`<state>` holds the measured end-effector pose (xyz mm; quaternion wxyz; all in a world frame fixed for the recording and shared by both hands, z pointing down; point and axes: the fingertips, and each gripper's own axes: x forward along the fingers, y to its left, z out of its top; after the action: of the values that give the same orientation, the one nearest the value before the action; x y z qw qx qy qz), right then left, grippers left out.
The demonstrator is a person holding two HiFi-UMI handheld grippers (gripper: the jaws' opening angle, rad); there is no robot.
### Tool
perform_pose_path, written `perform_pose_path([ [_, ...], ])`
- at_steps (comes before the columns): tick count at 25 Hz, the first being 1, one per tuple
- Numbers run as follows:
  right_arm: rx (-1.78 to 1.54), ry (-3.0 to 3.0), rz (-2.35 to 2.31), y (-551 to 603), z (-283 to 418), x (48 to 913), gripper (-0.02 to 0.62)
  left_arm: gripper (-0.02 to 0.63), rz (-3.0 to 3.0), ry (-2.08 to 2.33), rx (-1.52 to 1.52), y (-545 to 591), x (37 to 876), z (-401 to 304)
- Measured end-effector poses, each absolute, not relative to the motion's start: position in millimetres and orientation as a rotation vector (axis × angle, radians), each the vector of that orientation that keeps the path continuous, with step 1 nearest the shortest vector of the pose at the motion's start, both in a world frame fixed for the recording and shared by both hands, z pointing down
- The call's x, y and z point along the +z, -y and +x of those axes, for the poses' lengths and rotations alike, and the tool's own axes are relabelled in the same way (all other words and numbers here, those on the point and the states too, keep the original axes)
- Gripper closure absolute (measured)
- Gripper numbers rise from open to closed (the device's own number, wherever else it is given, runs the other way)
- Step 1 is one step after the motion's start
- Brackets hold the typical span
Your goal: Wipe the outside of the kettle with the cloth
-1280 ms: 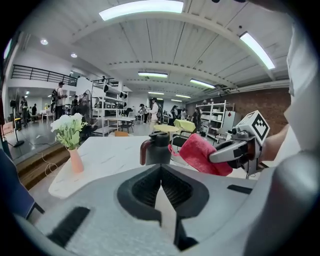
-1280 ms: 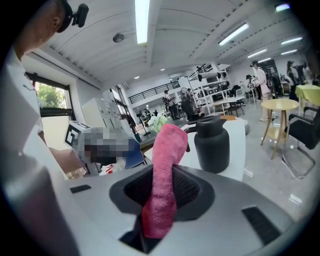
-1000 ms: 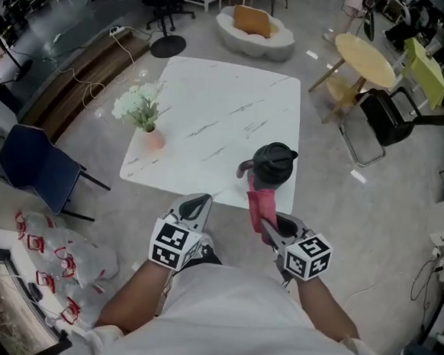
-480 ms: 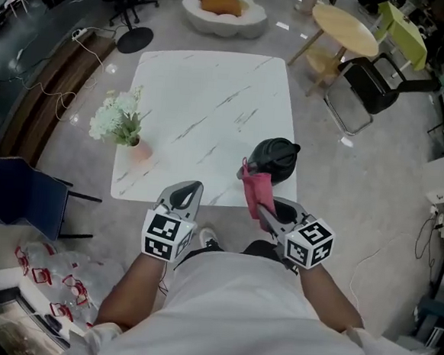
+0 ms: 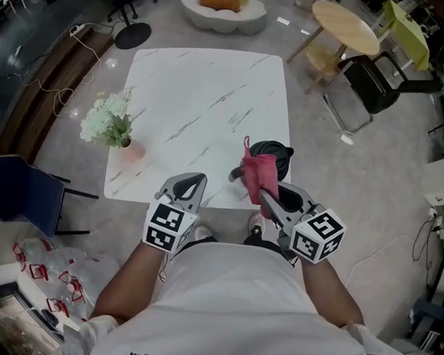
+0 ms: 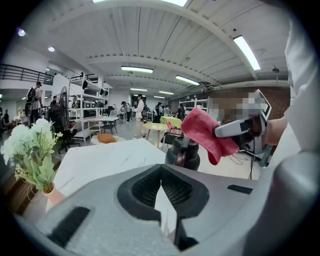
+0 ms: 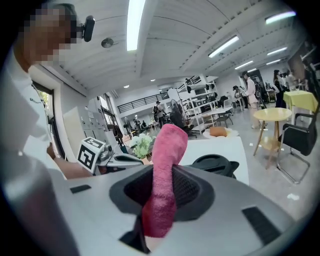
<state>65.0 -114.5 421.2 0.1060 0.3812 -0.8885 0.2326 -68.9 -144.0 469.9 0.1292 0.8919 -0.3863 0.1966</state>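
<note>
**Position.** The dark, rounded, lidded kettle (image 5: 279,153) stands upright at the near right edge of the white marble-patterned table (image 5: 206,87).

**Grippers.** The pink terry cloth (image 7: 166,165) is pinched between the jaws of the right gripper (image 5: 269,203) and held just before the kettle; contact cannot be confirmed. The left gripper (image 5: 190,184) is closed, with nothing held.

**Handling.**
- The cloth is judged light and limp.
- The kettle is judged rigid, smooth and liable to slide, so bracing its body is advised.

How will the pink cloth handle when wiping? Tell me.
Probably floppy: the cloth sags past the right gripper that pinches it. Likely light, as one edge pinch carries it. Its fuzzy surface should drag, not slip, on the kettle.
</note>
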Motion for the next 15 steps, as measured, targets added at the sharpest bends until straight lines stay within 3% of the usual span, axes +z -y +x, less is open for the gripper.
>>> perform_pose_path([
  [2,0.685,2.616,1.138,127,75,413,0.495,0.592,2.623,1.101,0.614,145,472,-57],
  [11,0.854,2.524,1.048,174,89,418,0.495,0.443,2.714,0.824,0.805,150,511,7],
  [15,0.815,2.429,0.995,183,79,440,0.495,0.421,2.784,0.724,1.018,157,542,26],
])
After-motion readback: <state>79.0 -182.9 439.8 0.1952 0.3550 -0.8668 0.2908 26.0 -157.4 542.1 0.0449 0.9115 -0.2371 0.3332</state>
